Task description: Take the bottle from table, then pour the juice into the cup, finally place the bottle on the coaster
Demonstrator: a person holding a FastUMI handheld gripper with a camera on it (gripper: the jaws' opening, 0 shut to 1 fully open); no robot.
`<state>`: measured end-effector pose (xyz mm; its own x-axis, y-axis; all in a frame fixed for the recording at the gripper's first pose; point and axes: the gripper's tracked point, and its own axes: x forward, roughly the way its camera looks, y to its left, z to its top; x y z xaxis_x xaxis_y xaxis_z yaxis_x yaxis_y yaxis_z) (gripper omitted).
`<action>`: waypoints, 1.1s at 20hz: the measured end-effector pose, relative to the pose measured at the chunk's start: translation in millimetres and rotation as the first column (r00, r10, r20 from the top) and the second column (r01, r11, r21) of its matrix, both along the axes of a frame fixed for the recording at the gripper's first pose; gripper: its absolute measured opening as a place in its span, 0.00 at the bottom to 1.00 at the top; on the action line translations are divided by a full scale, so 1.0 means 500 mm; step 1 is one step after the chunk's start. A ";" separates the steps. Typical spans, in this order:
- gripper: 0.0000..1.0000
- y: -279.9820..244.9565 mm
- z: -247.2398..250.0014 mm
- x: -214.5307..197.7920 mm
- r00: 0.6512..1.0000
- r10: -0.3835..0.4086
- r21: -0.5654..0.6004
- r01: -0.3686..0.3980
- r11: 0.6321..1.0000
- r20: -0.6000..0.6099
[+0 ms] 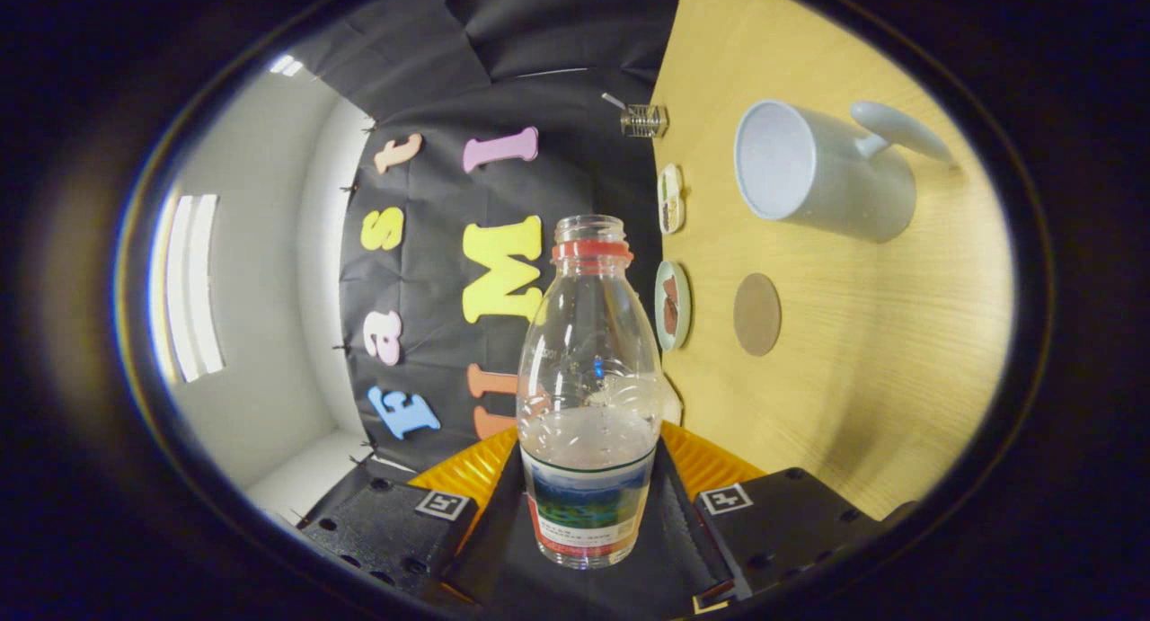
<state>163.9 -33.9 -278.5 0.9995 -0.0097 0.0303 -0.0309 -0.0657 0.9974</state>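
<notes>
Gripper pinching uncapped clear bottle at frame centre, label print too small to read, white mug upper right, round coaster on wooden surface

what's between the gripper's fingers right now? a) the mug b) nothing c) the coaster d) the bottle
d: the bottle, cap off, sits between the fingers of the gripper, which press on its sides; the mug and coaster lie apart on the table beyond.
</notes>
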 end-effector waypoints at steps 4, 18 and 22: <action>0.78 0.000 0.012 -0.012 1.000 -0.010 0.109 0.008 0.994 0.017; 0.78 -0.046 0.045 -0.021 0.998 -0.040 0.218 0.030 0.975 0.040; 0.78 -0.043 0.055 -0.028 0.998 -0.044 0.250 0.029 0.968 0.052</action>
